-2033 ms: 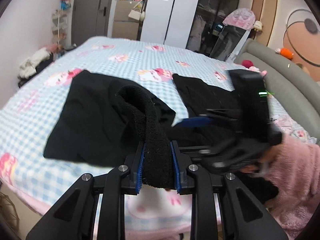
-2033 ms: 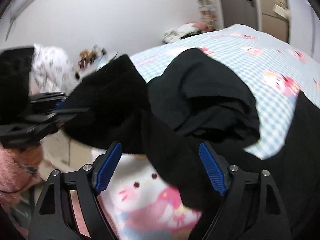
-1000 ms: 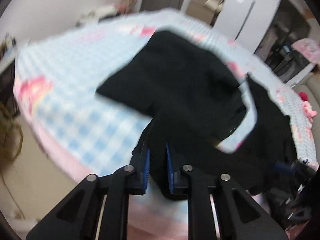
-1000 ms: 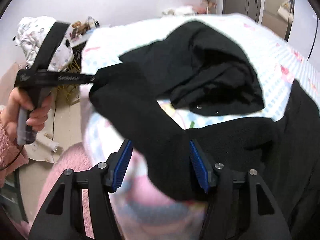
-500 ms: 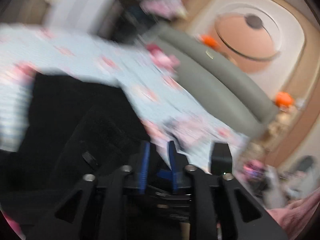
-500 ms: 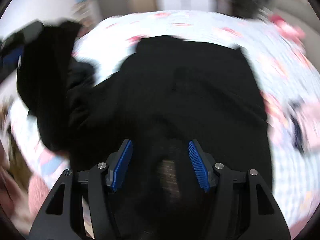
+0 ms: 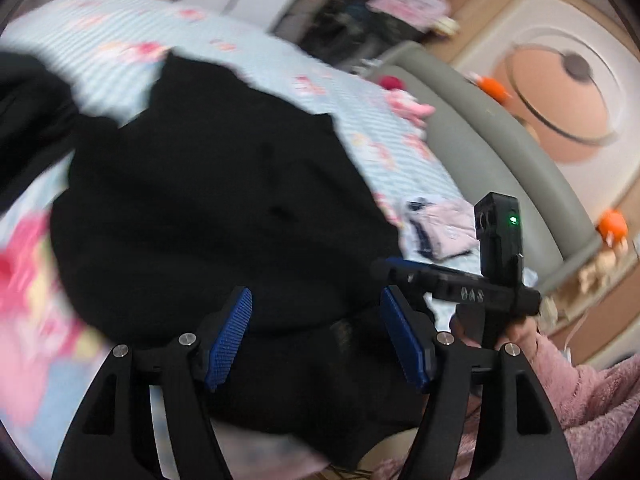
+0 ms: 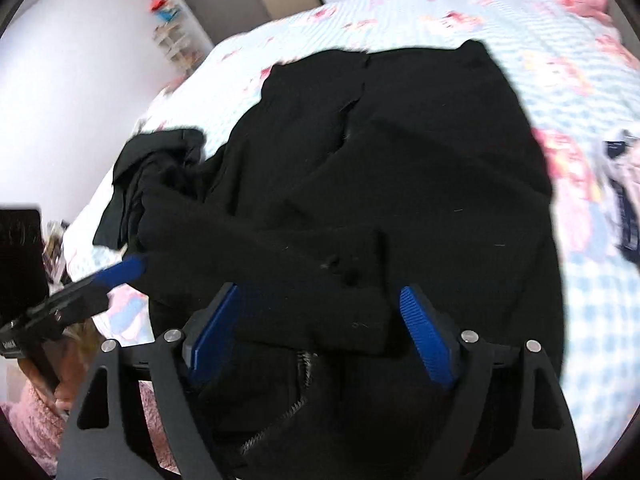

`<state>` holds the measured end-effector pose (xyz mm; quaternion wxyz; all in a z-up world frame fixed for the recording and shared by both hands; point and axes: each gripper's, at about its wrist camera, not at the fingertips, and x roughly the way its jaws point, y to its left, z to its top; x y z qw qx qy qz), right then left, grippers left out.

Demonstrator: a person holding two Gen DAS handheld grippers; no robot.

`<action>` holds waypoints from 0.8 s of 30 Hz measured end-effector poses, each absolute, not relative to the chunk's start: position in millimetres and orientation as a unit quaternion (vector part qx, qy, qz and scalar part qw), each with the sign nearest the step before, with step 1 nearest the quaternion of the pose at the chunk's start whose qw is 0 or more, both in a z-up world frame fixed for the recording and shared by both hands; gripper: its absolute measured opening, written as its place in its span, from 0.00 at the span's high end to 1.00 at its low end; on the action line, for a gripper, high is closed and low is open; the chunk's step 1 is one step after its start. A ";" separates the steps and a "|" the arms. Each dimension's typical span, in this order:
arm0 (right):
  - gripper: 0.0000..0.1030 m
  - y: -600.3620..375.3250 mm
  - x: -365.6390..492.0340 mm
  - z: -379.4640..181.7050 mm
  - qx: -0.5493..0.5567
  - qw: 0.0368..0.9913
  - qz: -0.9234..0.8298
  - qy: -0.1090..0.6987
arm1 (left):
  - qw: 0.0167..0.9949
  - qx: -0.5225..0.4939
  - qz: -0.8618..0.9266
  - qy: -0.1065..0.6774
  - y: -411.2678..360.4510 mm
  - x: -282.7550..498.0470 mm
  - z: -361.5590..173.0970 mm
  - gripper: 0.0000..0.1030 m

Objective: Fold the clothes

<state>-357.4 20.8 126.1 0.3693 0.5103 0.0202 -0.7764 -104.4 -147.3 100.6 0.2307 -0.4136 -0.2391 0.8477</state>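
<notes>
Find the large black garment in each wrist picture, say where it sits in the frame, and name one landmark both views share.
Left wrist view: the large black garment fills the centre and lower middle, spread on the bed beyond the open left gripper.
Right wrist view: it fills the centre, from near the top down to the open right gripper.
Shared landmark: the blue checked bedsheet with pink cartoon prints.

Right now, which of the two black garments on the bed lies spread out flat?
The large black garment directly in front of the right gripper; it lies spread out. The smaller black garment to its left lies crumpled.
</notes>
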 end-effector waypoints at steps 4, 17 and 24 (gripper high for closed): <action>0.39 0.1 -368.3 98.0 0.545 0.388 -0.743 0.002 | 0.179 -0.427 0.846 -0.264 -169.2 -93.6 78.4 0.33; 0.91 63.2 -380.3 260.5 0.310 0.315 -0.892 0.100 | 0.139 -0.372 0.879 -0.263 -164.8 -97.1 101.0 0.33; 0.67 105.2 -437.8 207.7 0.400 0.142 -0.895 0.134 | 0.047 -0.416 0.889 -0.185 -147.1 -122.3 80.1 0.33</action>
